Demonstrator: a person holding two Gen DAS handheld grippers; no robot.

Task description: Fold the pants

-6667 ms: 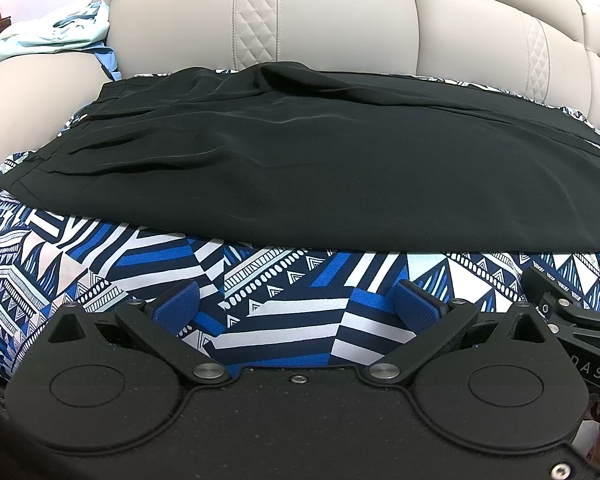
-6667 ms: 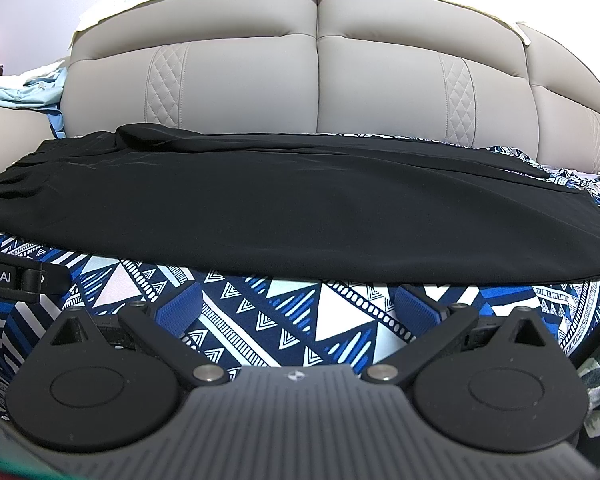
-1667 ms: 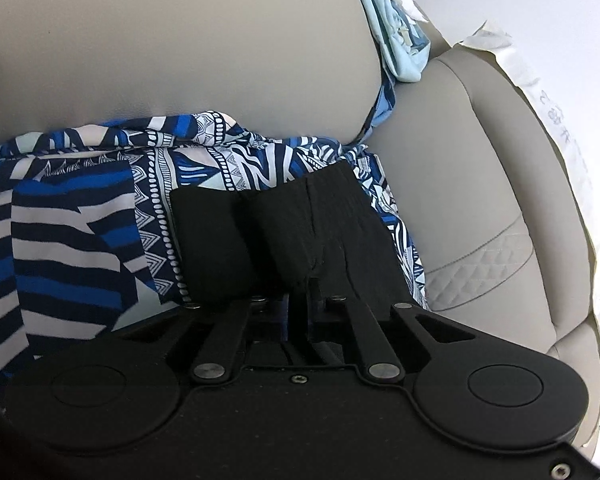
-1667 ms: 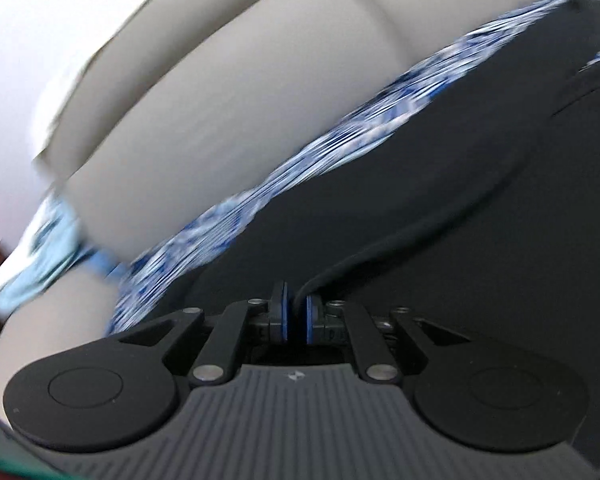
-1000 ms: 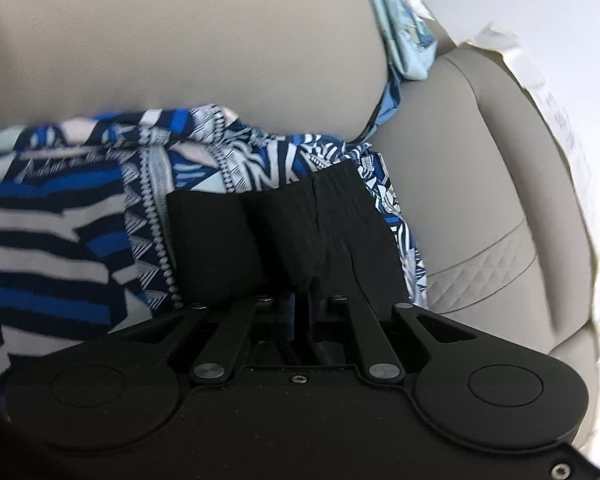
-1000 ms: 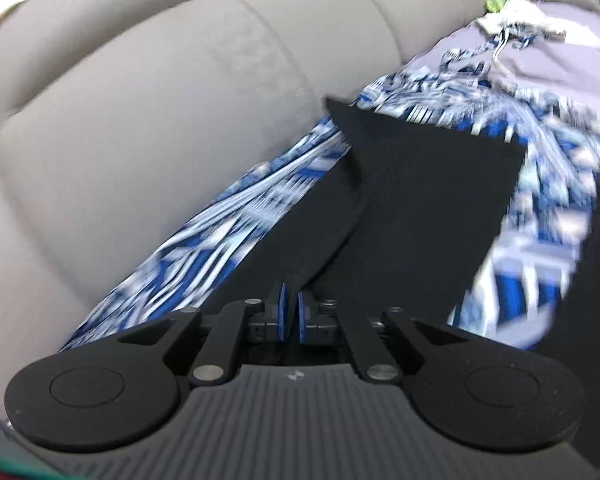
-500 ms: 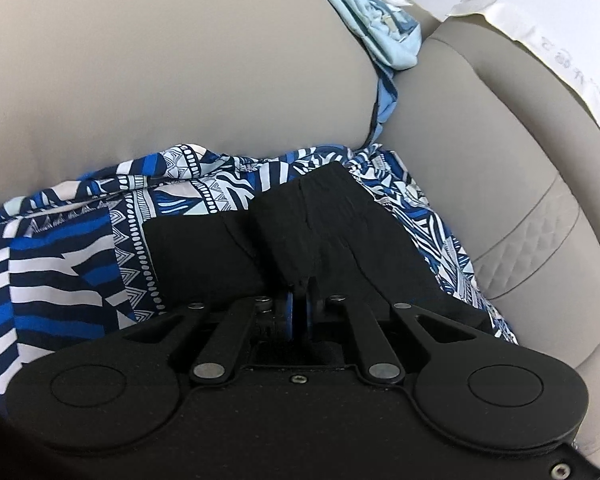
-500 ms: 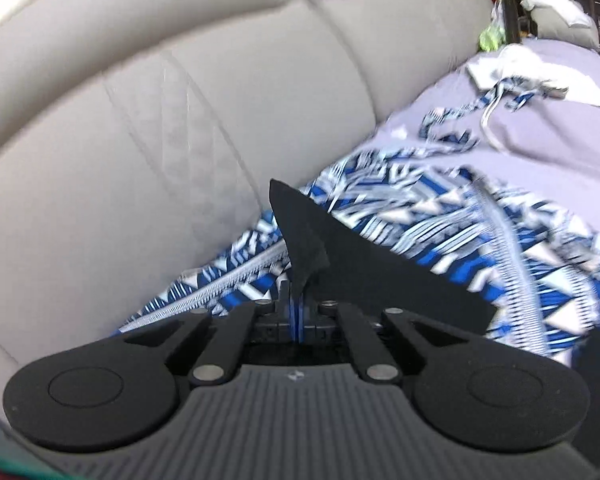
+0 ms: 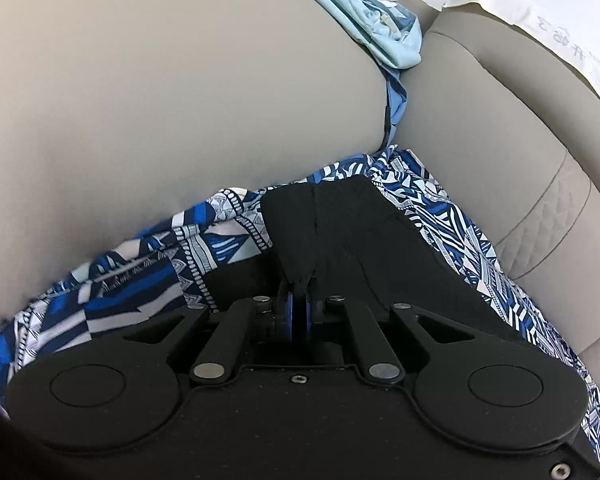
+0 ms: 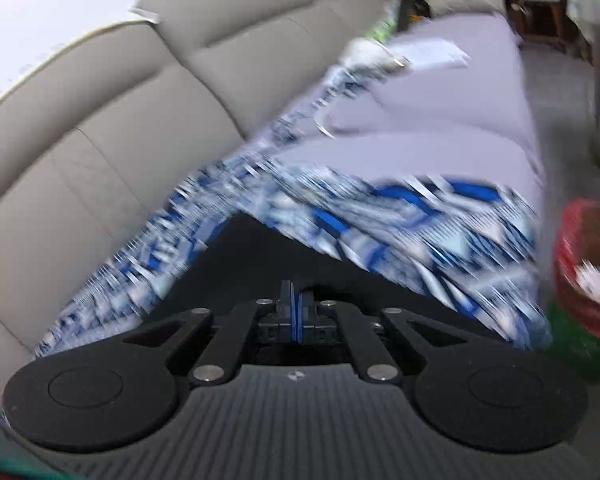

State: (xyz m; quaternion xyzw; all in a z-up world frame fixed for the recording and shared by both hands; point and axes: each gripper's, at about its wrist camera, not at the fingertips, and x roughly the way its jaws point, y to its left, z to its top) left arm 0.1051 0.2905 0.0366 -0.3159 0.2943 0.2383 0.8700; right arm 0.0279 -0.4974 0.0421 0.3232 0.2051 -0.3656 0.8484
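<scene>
Gripping the black pants (image 9: 340, 232) at the waistband end, my left gripper (image 9: 298, 312) is clenched on a bunched ridge of fabric that rises straight out from between its blue pads. My right gripper (image 10: 296, 312) has its jaws pressed together too — they have just been closing, and the black cloth sits right at the pads (image 10: 286, 312), though the blur keeps me from seeing how much of it is pinched.

What the next move turns on: the pants lie lengthwise along the sofa seat on the blue patterned cover (image 9: 140, 280), long axis running between my two hands, so each hand owns one end. From the left claw the fabric spreads ahead toward the armrest (image 9: 160, 100) and the corner where the backrest (image 9: 500, 140) meets it; from the right, a dark wedge narrows ahead along the seat.

Both claws tilt downward, the left rolled slightly, the right camera view smeared. I judge the end-to-end fold needs the right end carried over to the left.
</scene>
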